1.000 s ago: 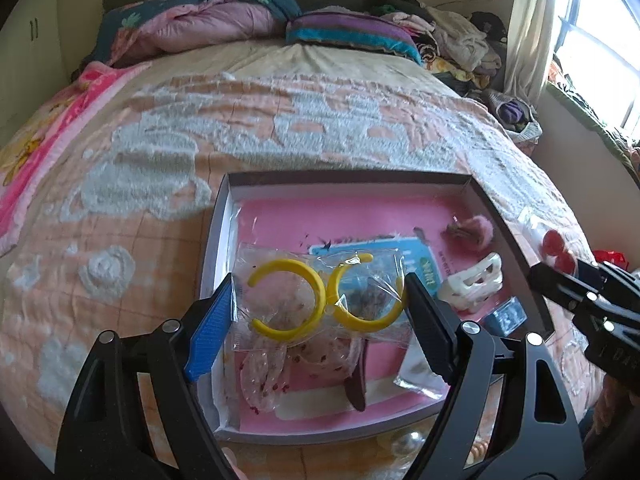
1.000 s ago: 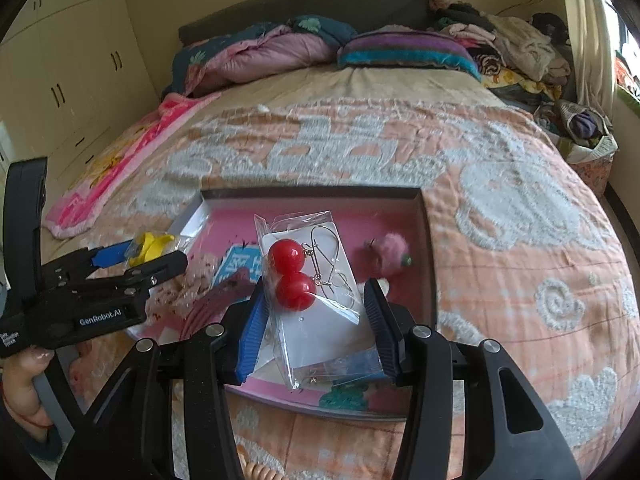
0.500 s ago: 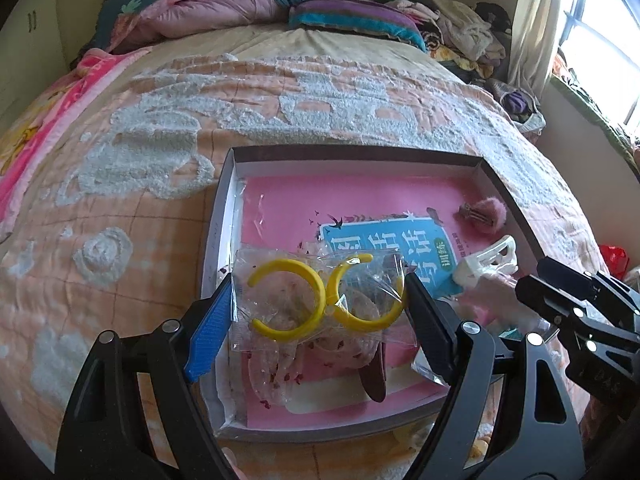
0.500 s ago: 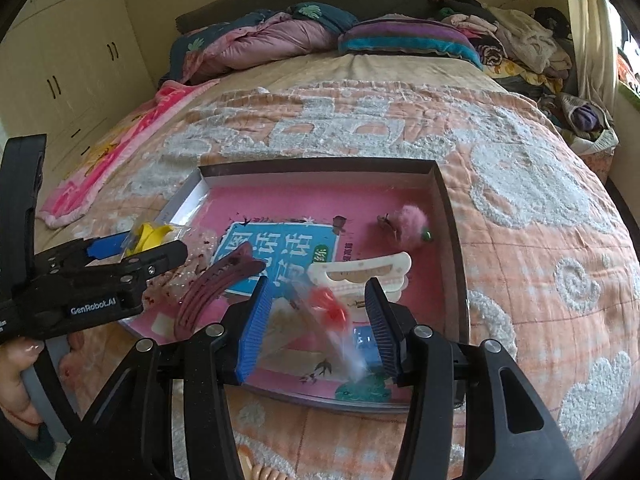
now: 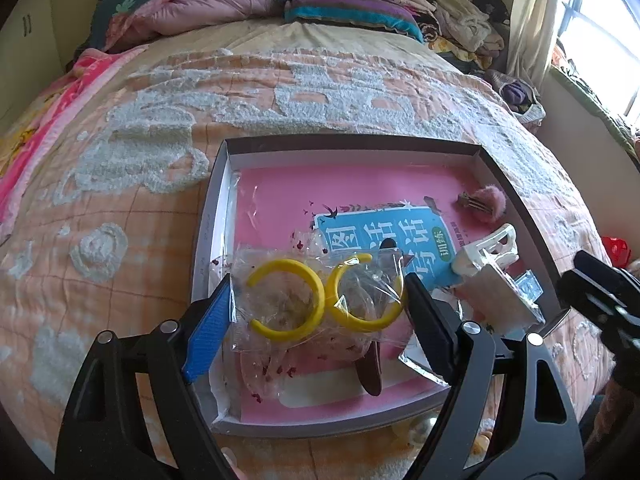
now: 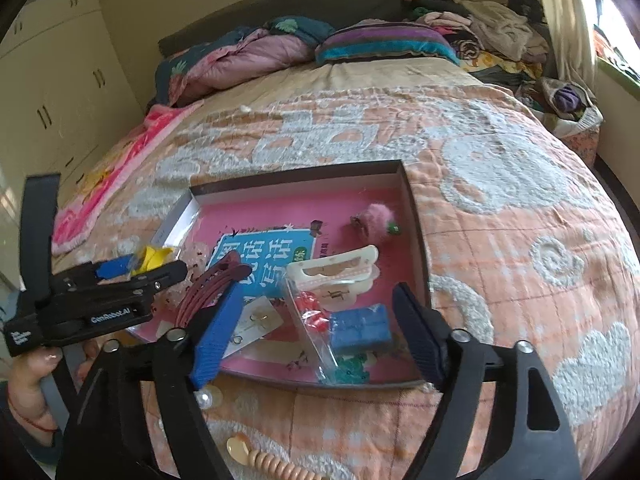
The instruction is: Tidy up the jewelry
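Left wrist view showed my left gripper [image 5: 318, 304] pinching the crinkly bag of yellow hoops [image 5: 320, 300]; it looked light and slippery. My right gripper [image 6: 316, 326] was spread wide, holding nothing, over the tray [image 6: 416, 216].

box [image 6: 416, 216] near half crowded: white clip [image 6: 332, 272], blue pad [image 6: 360, 326]; far pink floor bare.

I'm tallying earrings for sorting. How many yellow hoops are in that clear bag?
2. Both sit side by side in the clear bag held by the left gripper: left hoop, right hoop. None seems hidden.
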### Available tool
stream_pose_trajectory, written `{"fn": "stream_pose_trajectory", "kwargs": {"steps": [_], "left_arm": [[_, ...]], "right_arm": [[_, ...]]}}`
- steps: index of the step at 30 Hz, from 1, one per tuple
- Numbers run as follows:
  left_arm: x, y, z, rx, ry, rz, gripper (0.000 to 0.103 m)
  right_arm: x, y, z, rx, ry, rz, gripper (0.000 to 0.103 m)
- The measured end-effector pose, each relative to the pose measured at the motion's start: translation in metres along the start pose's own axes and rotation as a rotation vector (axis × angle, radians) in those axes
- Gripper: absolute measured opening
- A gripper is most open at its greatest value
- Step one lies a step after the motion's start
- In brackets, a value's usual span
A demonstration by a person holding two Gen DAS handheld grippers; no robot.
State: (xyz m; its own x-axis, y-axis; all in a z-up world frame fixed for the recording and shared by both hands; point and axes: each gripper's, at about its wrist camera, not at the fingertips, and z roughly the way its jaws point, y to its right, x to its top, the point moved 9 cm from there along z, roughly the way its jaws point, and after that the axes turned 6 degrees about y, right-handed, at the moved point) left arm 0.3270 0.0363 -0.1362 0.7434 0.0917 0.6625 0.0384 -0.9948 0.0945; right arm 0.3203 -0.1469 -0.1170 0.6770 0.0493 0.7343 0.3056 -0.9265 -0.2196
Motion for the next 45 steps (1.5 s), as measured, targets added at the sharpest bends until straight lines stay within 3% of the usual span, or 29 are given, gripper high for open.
{"fn": "stream_pose_trajectory", "kwargs": {"steps": [14,18,27,45], "left_arm": [[0.007,0.005,-0.017,0.003,0.024,0.003,0.077],[0.012,0.008,-0.027,0.001,0.040,0.006,0.082],[0.023,0.017,-0.063,-0.014,0.092,0.008,0.093],[0.039,0.030,-0.131,-0.039,0.195,0.004,0.093]], "right_arm": [[0.010,0.006,-0.041,0.005,0.068,0.033,0.087],[0.014,0.004,-0.052,0.010,0.086,0.036,0.088],[0.022,0.000,-0.084,0.002,0.142,0.020,0.094],[0.037,-0.016,-0.144,0.017,0.235,-0.016,0.096]]}}
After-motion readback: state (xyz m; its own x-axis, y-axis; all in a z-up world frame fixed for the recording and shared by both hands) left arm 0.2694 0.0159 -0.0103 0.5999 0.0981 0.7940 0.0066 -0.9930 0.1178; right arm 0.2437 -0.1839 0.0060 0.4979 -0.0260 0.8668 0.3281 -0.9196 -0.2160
